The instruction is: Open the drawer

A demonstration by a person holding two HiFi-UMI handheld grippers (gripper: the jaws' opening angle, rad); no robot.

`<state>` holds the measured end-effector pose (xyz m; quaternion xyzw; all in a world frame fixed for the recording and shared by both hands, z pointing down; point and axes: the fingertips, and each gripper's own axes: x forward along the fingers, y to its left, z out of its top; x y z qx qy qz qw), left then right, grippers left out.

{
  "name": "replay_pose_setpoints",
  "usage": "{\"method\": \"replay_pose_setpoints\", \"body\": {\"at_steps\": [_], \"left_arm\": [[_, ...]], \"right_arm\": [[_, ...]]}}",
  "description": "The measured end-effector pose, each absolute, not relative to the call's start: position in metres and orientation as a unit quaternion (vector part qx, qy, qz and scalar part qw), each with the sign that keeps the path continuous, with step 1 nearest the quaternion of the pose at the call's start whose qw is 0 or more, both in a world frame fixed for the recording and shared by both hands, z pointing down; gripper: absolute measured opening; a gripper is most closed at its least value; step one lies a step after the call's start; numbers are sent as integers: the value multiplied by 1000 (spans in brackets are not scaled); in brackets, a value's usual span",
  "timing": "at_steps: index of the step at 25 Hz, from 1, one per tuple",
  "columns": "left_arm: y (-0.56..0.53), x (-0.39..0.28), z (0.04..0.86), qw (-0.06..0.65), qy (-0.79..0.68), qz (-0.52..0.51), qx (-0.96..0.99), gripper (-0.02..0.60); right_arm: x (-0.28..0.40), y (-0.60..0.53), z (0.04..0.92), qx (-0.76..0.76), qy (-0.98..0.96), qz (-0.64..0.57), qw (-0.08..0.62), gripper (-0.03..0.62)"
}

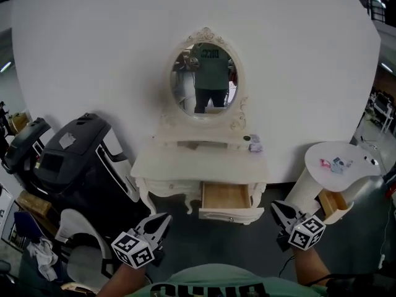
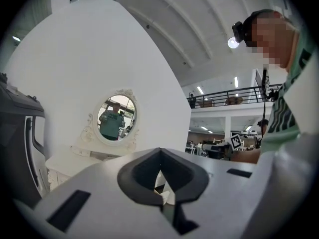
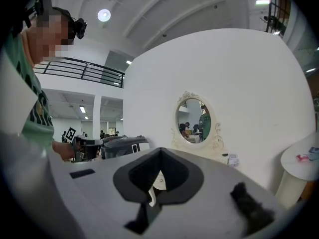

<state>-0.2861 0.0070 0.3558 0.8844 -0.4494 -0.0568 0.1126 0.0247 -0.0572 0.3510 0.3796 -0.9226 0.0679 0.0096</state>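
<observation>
Cream-white dressing table (image 1: 185,163) stands against a white curved wall panel (image 1: 93,54), with an oval mirror (image 1: 205,79) in a carved frame above it. The mirror reflects a person in a green top.

Drawer (image 1: 226,198): set centre-right under the tabletop and pulled out towards the camera. Its bare wooden inside is exposed and looks empty. The white front panel hangs clear of the table's apron.

Left gripper (image 1: 165,218): low at the left of the head view, in front of the table and well short of the drawer. In the left gripper view the jaws are pressed together at the tips with nothing between them. Its marker cube (image 1: 132,249) faces the camera.

Right gripper (image 1: 276,207): low at the right, just off the drawer's right front corner, not touching it. In the right gripper view the jaws are likewise closed and empty. Its marker cube (image 1: 307,232) sits behind them.

Surroundings: a black machine (image 1: 74,159) stands to the left of the table. A white round side table (image 1: 349,150) stands to the right, with a few small items (image 1: 334,164) on top. A small box (image 1: 255,143) rests on the right end of the dressing table's raised shelf.
</observation>
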Motion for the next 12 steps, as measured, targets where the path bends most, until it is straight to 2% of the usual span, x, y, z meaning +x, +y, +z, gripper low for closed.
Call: {"method": "replay_pose_setpoints", "body": {"at_steps": [5, 12], "left_arm": [[12, -277, 357, 111, -455, -42, 883, 9], [8, -277, 344, 99, -447, -43, 888, 9]], "right_arm": [[49, -52, 359, 389, -918, 74, 12, 9], [39, -50, 346, 383, -922, 53, 15, 9]]}}
